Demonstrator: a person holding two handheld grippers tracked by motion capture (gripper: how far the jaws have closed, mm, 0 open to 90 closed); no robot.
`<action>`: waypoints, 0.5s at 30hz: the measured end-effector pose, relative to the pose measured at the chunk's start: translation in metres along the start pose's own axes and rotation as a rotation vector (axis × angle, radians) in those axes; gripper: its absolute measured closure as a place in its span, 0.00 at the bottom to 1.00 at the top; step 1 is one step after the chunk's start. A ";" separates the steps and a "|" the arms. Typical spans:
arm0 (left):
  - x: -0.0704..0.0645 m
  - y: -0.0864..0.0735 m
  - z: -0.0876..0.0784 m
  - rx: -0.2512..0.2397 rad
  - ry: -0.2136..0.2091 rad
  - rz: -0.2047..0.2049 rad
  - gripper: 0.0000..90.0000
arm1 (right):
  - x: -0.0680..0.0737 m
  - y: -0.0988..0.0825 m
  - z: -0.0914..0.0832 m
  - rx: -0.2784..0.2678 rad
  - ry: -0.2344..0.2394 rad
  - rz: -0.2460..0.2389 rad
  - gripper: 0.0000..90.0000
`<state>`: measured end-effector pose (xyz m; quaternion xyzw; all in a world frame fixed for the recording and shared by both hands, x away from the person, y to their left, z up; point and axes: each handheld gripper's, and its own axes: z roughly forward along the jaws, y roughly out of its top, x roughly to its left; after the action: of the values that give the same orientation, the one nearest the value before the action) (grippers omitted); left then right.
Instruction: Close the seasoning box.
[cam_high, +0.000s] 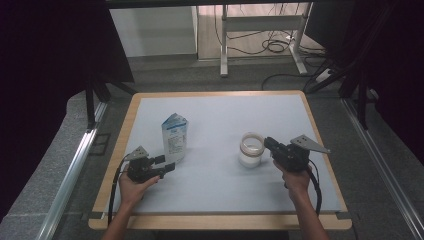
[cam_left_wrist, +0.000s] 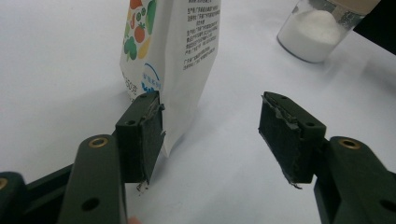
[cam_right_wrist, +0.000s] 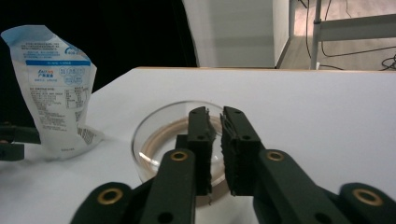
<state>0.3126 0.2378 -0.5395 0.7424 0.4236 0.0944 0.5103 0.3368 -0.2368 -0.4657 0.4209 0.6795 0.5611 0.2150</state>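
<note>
From my seat, the left gripper (cam_high: 167, 166) sits near the table's (cam_high: 150, 102) left edge with its jaws spread wide, one pad touching or just beside the lower corner of the pouch (cam_high: 174, 138), the other pad (cam_left_wrist: 285, 135) well clear, so nothing is grasped. The pouch stands upright toward the left of the table, a white stand-up bag with blue print, a torn-open crumpled top and pictures of vegetables on its face; it looks light and top-heavy. My worry there: if I squeeze on that bottom corner alone, the bag could pivot or tip and spill. Moving right, the jar (cam_high: 251, 149) stands right of the table's middle, clear glass, lidless, with white powder in its lower part. The right gripper (cam_high: 268, 142) has its tips at the jar's rim, the pads nearly together with only a narrow slit between them; I judge them barely released, and I cannot tell whether glass lies in that slit. A sideways nudge from here could drag or topple the open jar and scatter powder.
</note>
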 end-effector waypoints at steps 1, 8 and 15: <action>0.000 0.000 0.000 0.000 0.000 -0.001 0.44 | -0.002 -0.002 -0.003 0.000 0.001 -0.001 0.83; 0.000 0.000 0.001 0.003 -0.001 -0.003 0.44 | -0.022 -0.020 -0.022 0.037 -0.023 -0.007 0.61; 0.000 0.000 0.002 0.008 0.002 -0.006 0.44 | -0.041 -0.041 -0.034 0.106 -0.057 -0.002 0.49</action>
<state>0.3137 0.2368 -0.5409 0.7429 0.4268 0.0921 0.5073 0.3202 -0.2910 -0.5020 0.4471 0.7023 0.5118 0.2122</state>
